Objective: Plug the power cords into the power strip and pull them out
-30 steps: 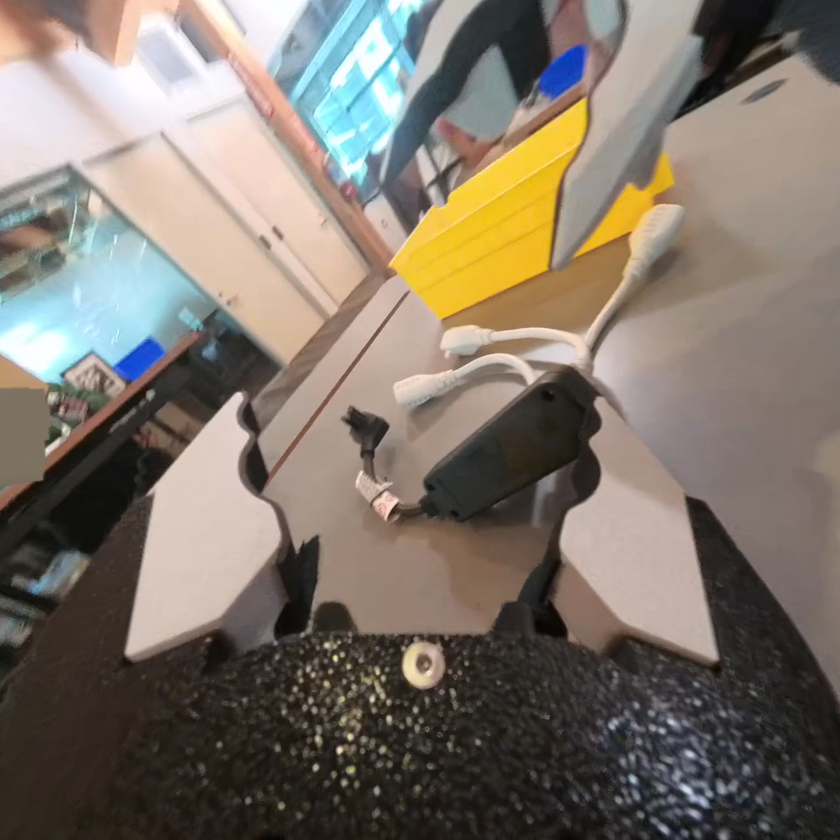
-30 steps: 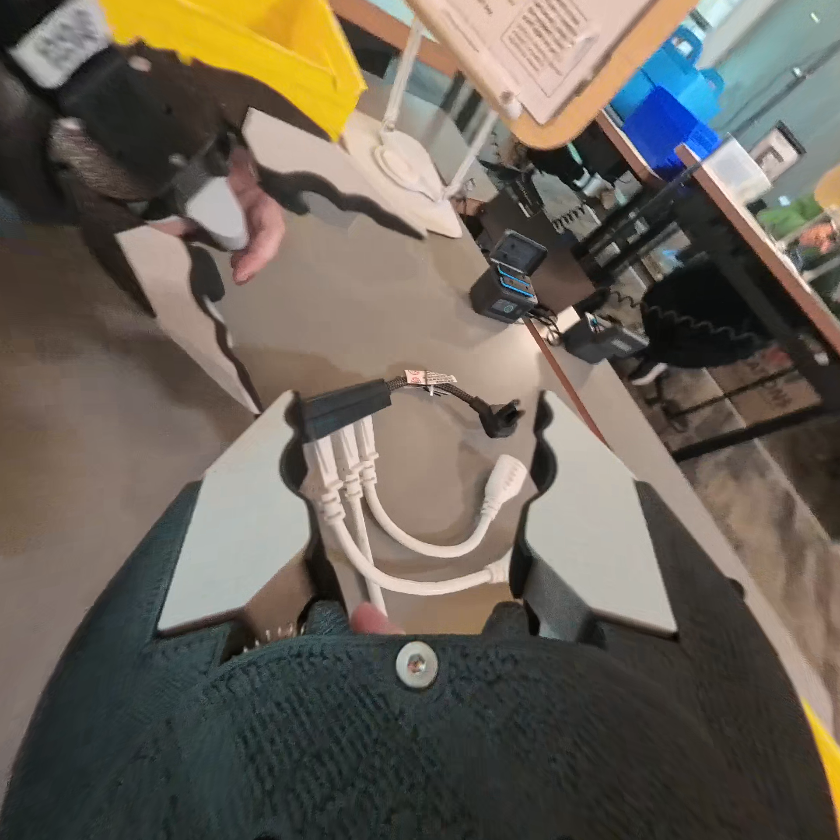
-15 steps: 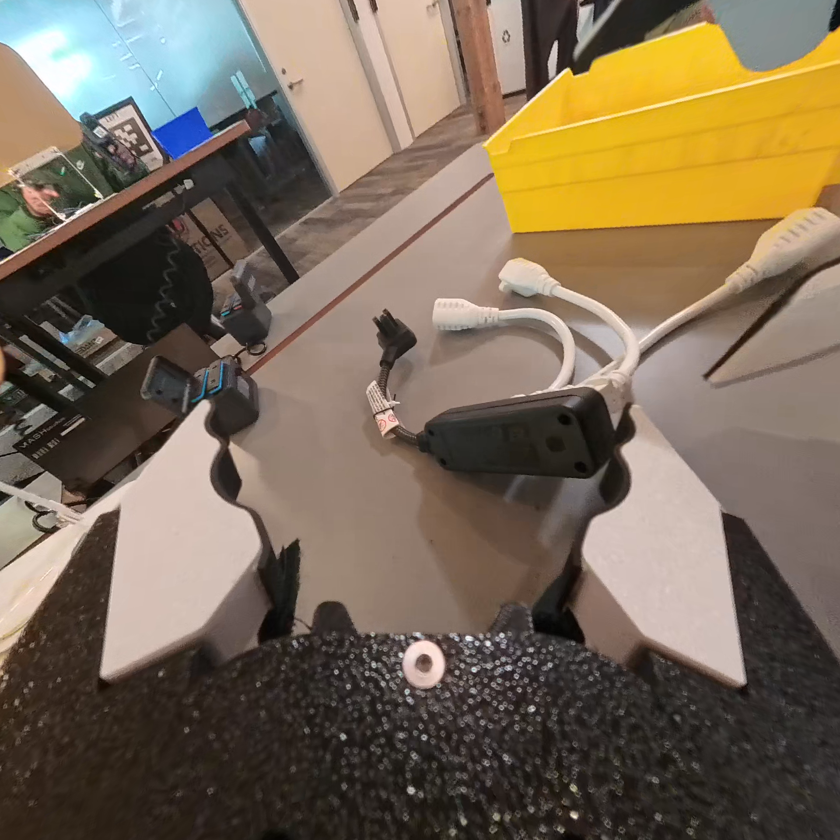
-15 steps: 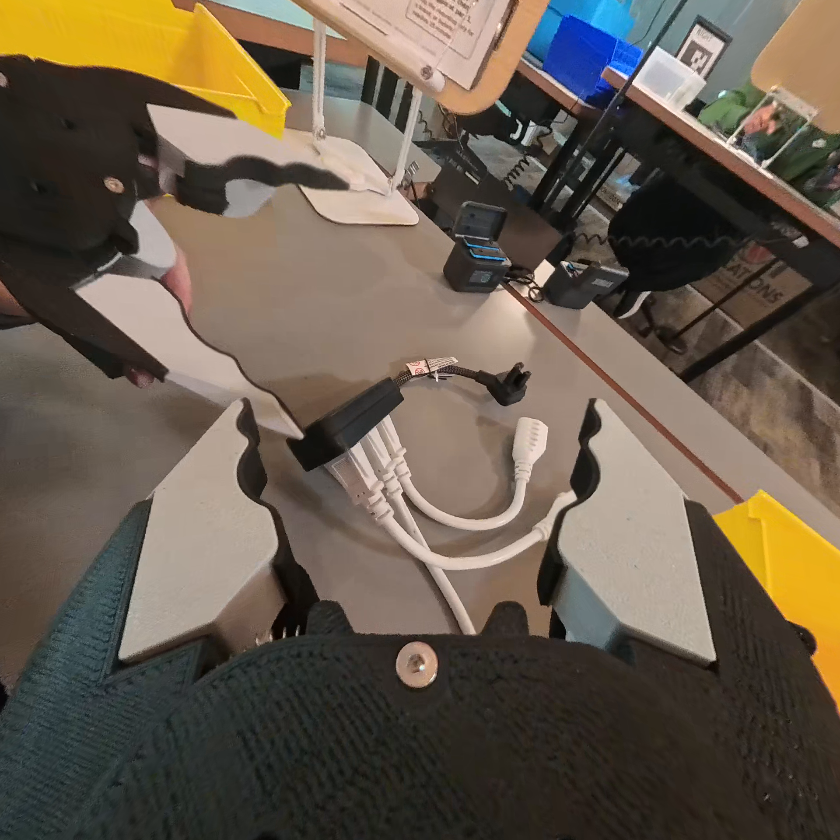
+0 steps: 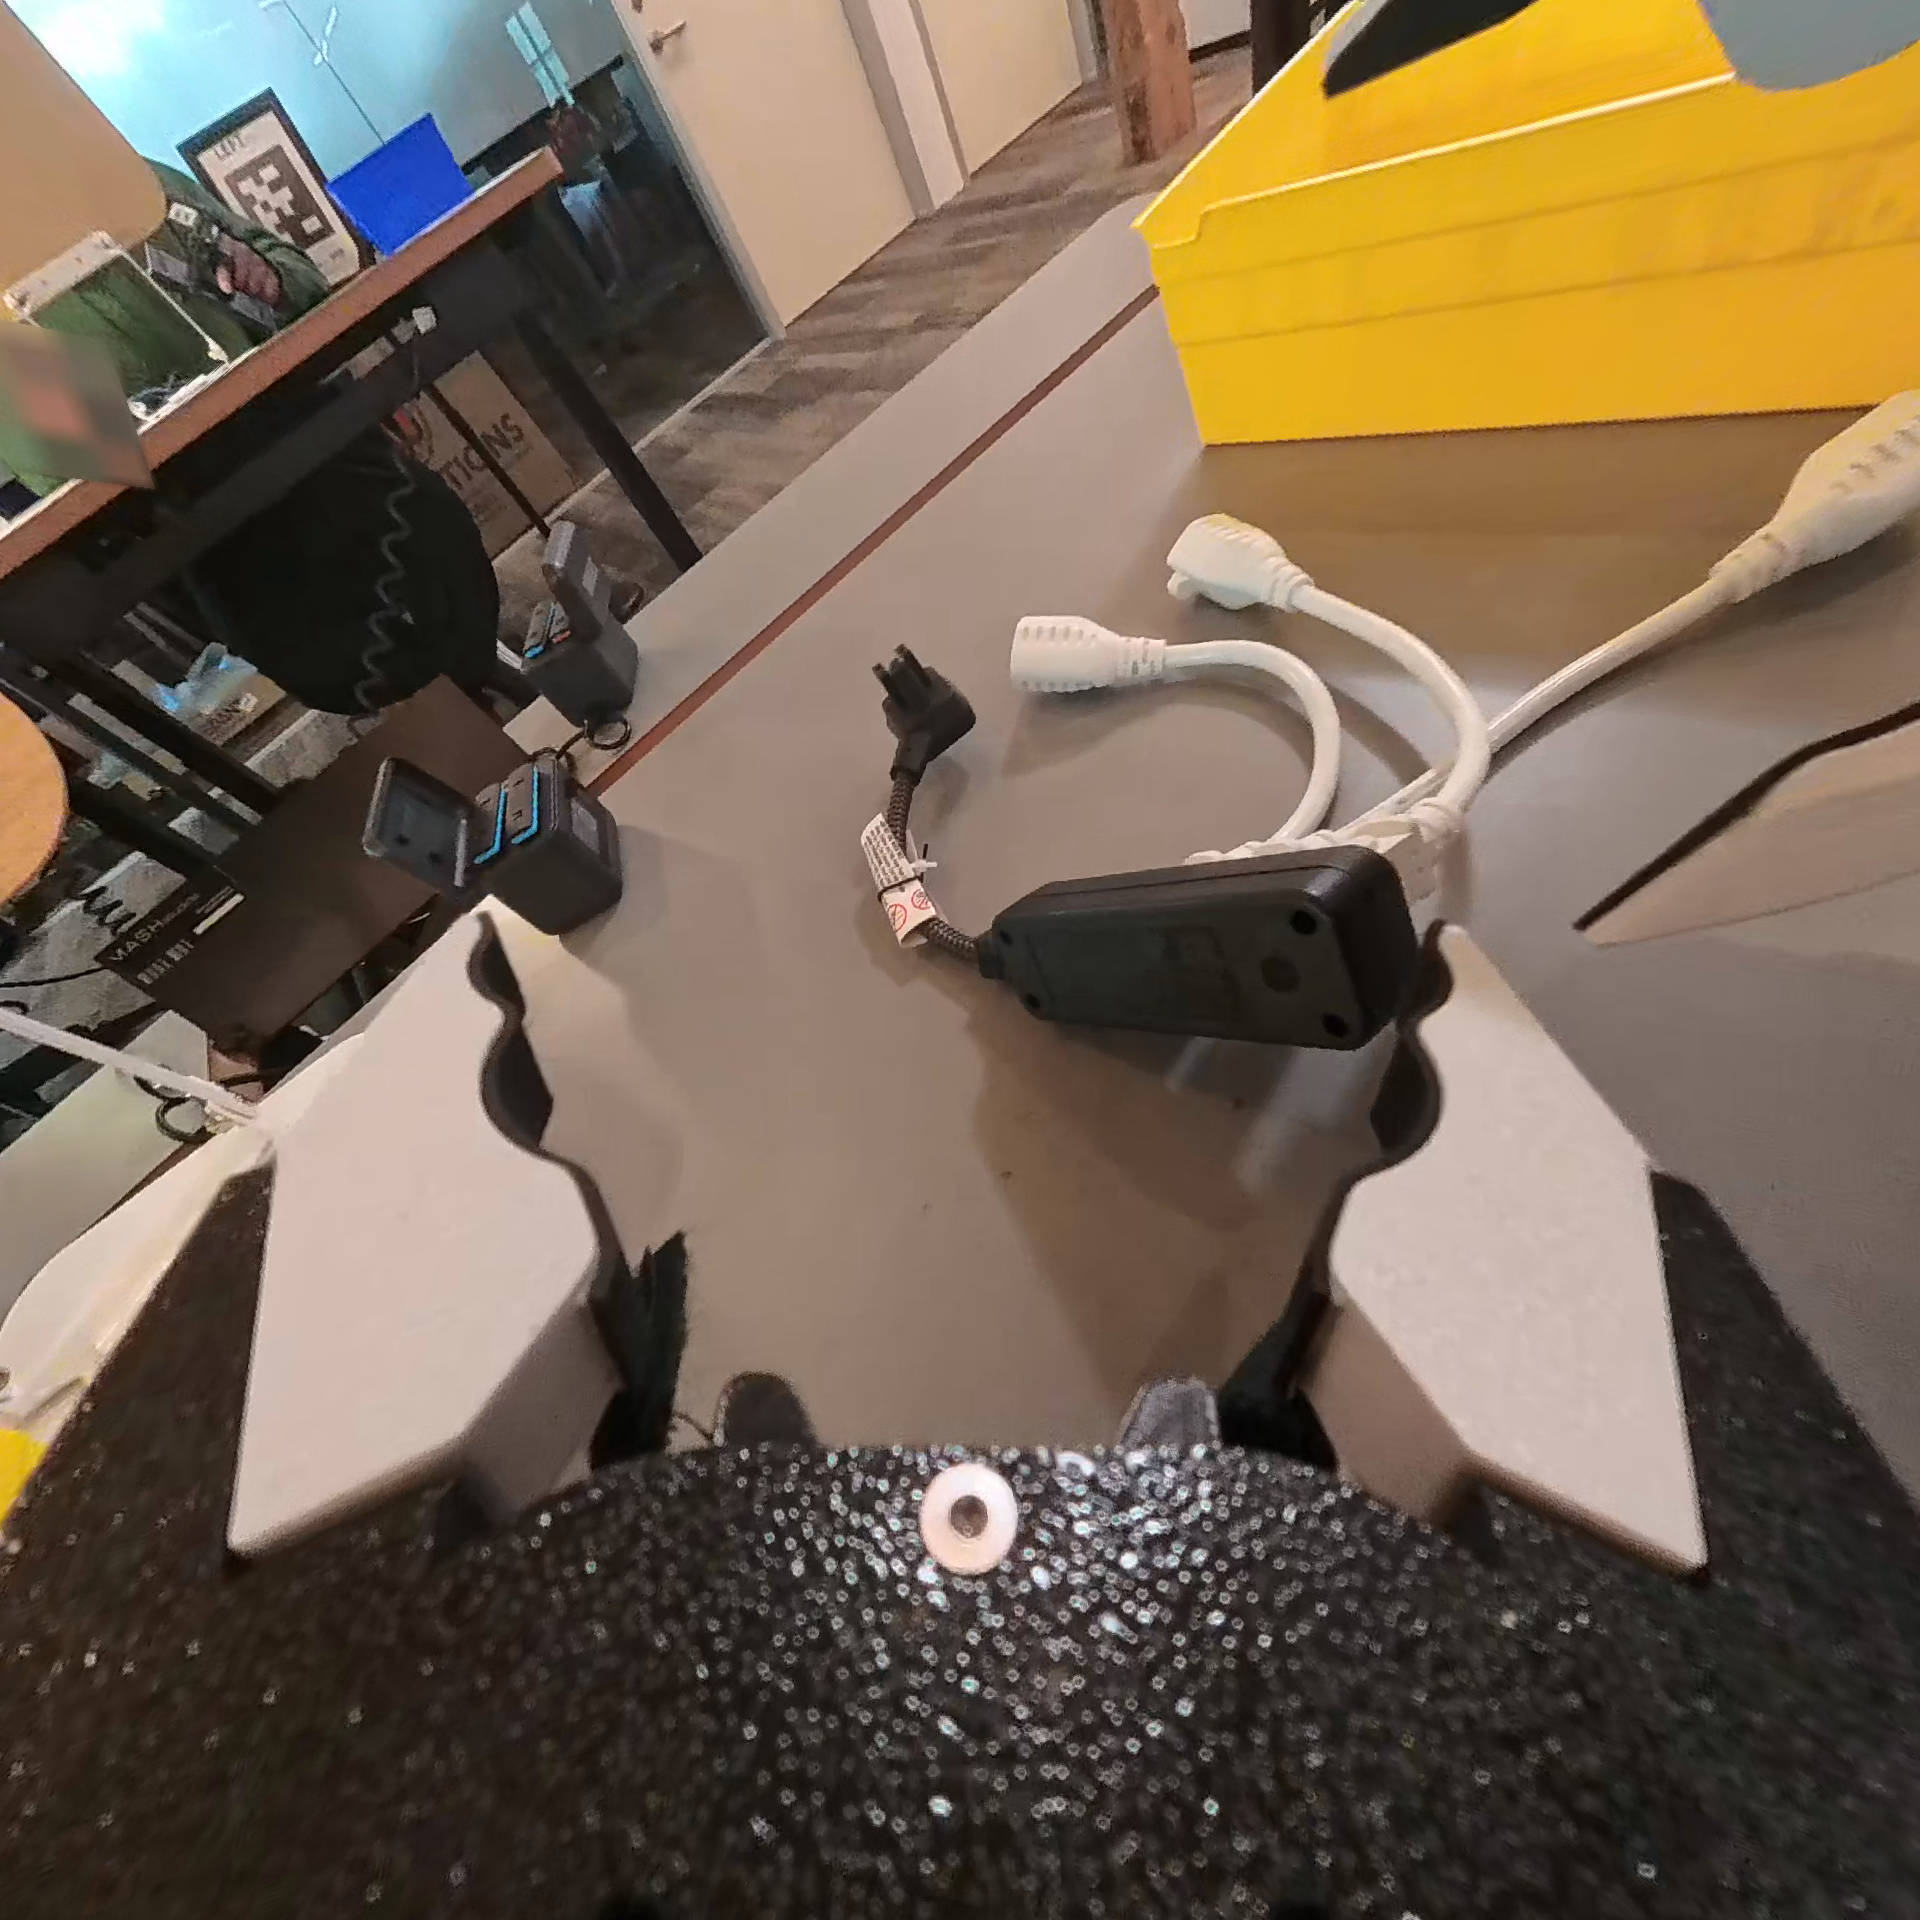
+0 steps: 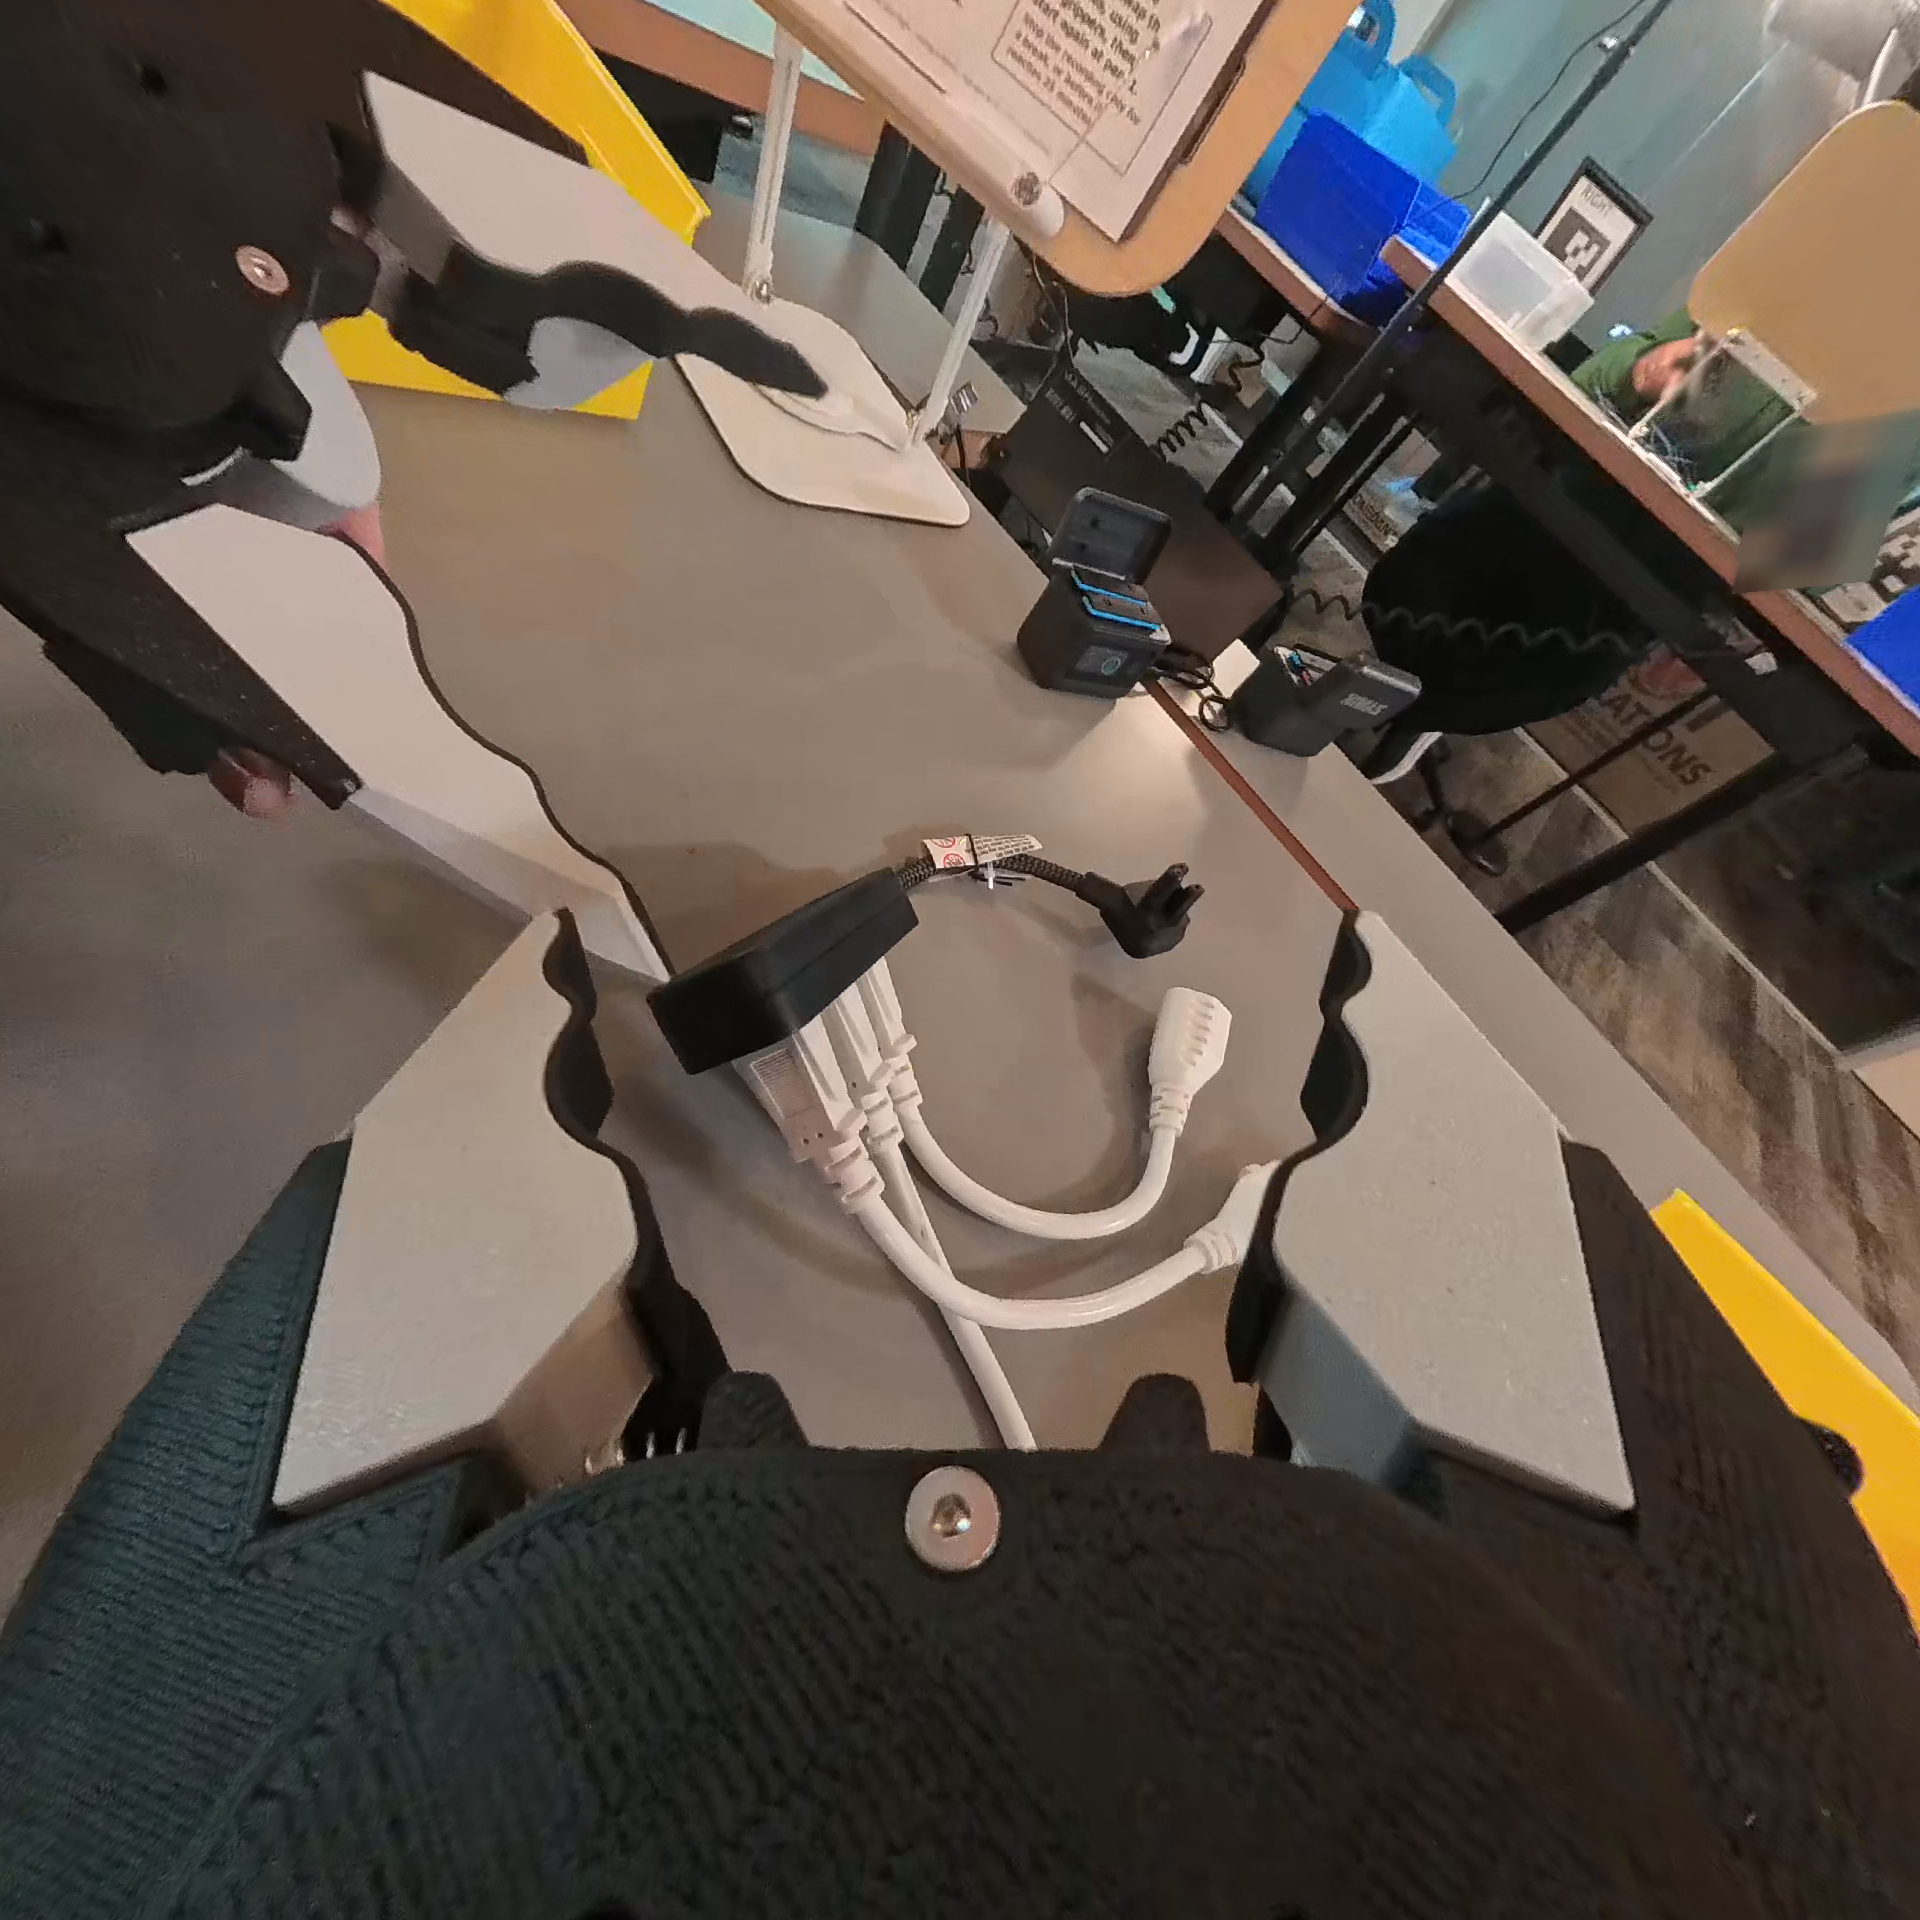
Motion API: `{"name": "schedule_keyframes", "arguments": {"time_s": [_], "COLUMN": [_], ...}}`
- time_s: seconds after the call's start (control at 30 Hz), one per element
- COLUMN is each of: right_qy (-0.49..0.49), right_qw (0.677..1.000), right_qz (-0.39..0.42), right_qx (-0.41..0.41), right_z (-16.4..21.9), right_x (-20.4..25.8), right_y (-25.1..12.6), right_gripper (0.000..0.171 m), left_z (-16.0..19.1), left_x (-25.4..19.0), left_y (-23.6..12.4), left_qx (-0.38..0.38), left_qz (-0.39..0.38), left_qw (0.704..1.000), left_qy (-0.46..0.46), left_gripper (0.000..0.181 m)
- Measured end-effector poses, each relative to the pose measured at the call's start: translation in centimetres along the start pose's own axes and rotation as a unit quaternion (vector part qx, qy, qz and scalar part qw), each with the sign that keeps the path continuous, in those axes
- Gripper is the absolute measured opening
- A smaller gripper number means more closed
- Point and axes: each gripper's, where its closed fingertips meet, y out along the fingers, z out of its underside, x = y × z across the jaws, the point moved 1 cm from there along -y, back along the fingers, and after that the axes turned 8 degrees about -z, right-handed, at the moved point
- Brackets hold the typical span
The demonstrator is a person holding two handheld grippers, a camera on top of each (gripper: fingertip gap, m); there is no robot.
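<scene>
A black power strip (image 5: 1195, 945) lies tilted on the grey table (image 5: 831, 1143), propped on three white power cords (image 6: 883, 1091) plugged into its underside. Its short braided lead ends in a black plug (image 5: 920, 707). The cords' white socket ends (image 5: 1070, 649) lie loose beyond it. My left gripper (image 5: 966, 987) is open and empty, just short of the strip, whose right end is by the right fingertip. My right gripper (image 6: 961, 987) is open and empty on the opposite side, with the strip (image 6: 790, 966) and cords between its fingers. The left gripper also shows in the right wrist view (image 6: 312, 623).
A yellow bin (image 5: 1558, 291) stands behind the cords. Two black charger cases (image 5: 551, 842) sit near the table's far edge, and one shows in the right wrist view (image 6: 1101, 623). A white stand base (image 6: 831, 436) holds a board with a paper sheet. Other desks stand beyond. From either gripper's tips it is about 25 centimetres to the black plug (image 5: 920, 707). Seen from the right wrist view (image 6: 1152, 907) as well.
Both grippers have swung round and levelled out on either side of the strip. The left one now faces it squarely. The strip and cords stay where they were. Both stay open.
</scene>
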Motion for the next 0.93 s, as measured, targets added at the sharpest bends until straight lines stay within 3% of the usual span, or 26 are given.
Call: {"name": "schedule_keyframes", "arguments": {"time_s": [0.27,0.43,0.57,0.73,0.87,0.93], "right_qy": [0.014,0.021,0.018,0.033,0.03,0.023], "right_qw": [0.999,0.999,0.991,0.983,0.98,0.98], "right_qz": [-0.024,-0.047,-0.133,-0.173,-0.182,-0.179], "right_qx": [-0.018,-0.006,-0.004,0.057,0.08,0.087], "right_z": [0.1,1.2,2.4,5.1,5.9,6.3], "right_x": [0.4,0.4,1.7,2.7,3.5,3.5], "right_y": [0.7,0.9,0.6,1.8,2.6,2.8], "right_gripper": [0.136,0.133,0.097,0.08,0.071,0.064], "left_z": [0.2,0.7,0.8,2.8,3.3,3.1], "left_x": [0.0,-1.7,-4.2,-7.1,-7.0,-7.1], "left_y": [0.0,-0.2,-0.7,0.1,1.1,1.0], "left_qx": [0.02,0.047,0.04,0.088,0.09,0.079], "left_qz": [-0.008,0.033,0.118,0.159,0.126,0.133], "left_qw": [1.0,0.998,0.992,0.983,0.988,0.988], "left_qy": [-0.017,-0.014,-0.029,-0.009,0.019,0.015], "left_gripper": [0.159,0.159,0.125,0.094,0.066,0.062]}}
